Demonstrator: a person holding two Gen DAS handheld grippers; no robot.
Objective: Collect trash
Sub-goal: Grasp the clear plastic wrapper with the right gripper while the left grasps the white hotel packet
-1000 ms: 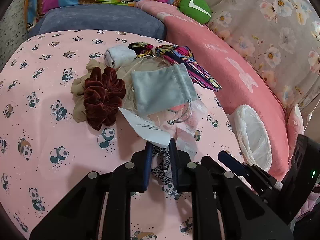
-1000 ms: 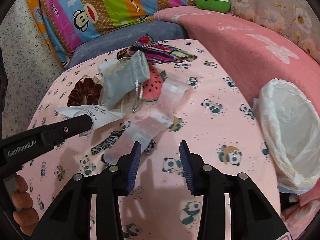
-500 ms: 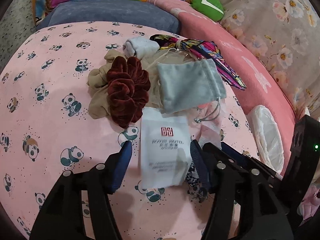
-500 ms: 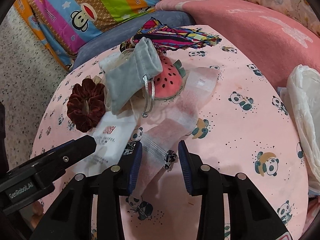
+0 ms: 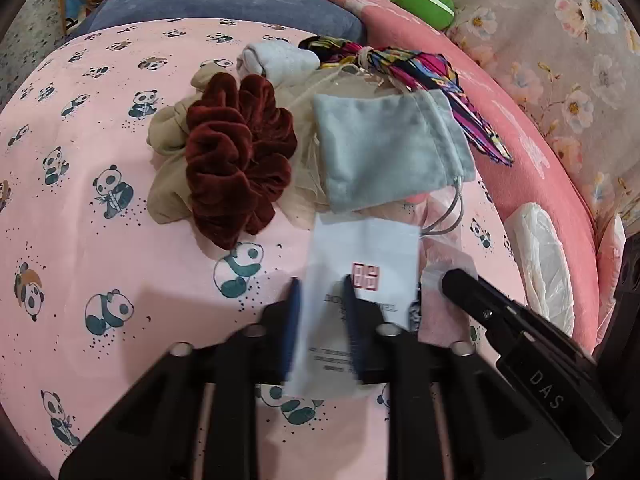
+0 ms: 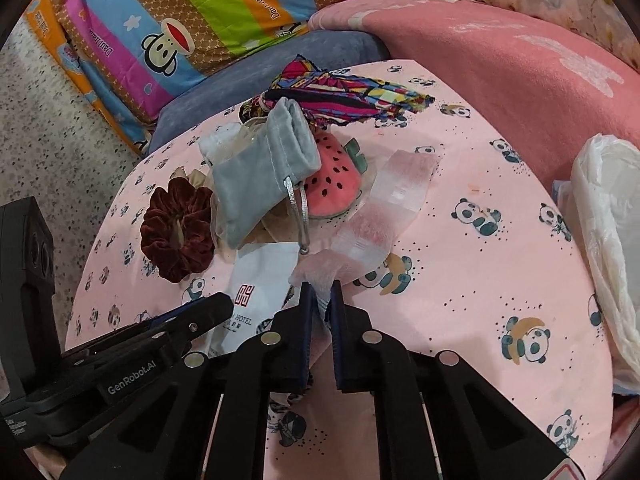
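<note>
A white hotel packet [image 5: 360, 264] with a red logo lies on the pink panda sheet [image 5: 100, 240]. My left gripper [image 5: 320, 292] is shut on the packet's near end; the packet also shows in the right wrist view [image 6: 256, 284]. A clear plastic wrapper [image 6: 384, 208] lies to its right. My right gripper [image 6: 320, 294] is shut on the wrapper's near end. The right gripper's finger [image 5: 480, 304] shows in the left wrist view, the left gripper's finger [image 6: 192, 320] in the right wrist view.
A dark red scrunchie [image 5: 236, 156], a grey drawstring pouch [image 5: 384, 148], a watermelon-slice toy [image 6: 336, 184], a multicoloured cloth [image 6: 344, 96] and a beige cloth [image 5: 168, 140] lie behind. A white-lined bin [image 6: 608, 248] stands at the right, beside a pink blanket [image 6: 500, 68].
My left gripper opened, moved over the white packet and closed on it. My right gripper advanced to the clear wrapper and closed on its near end.
</note>
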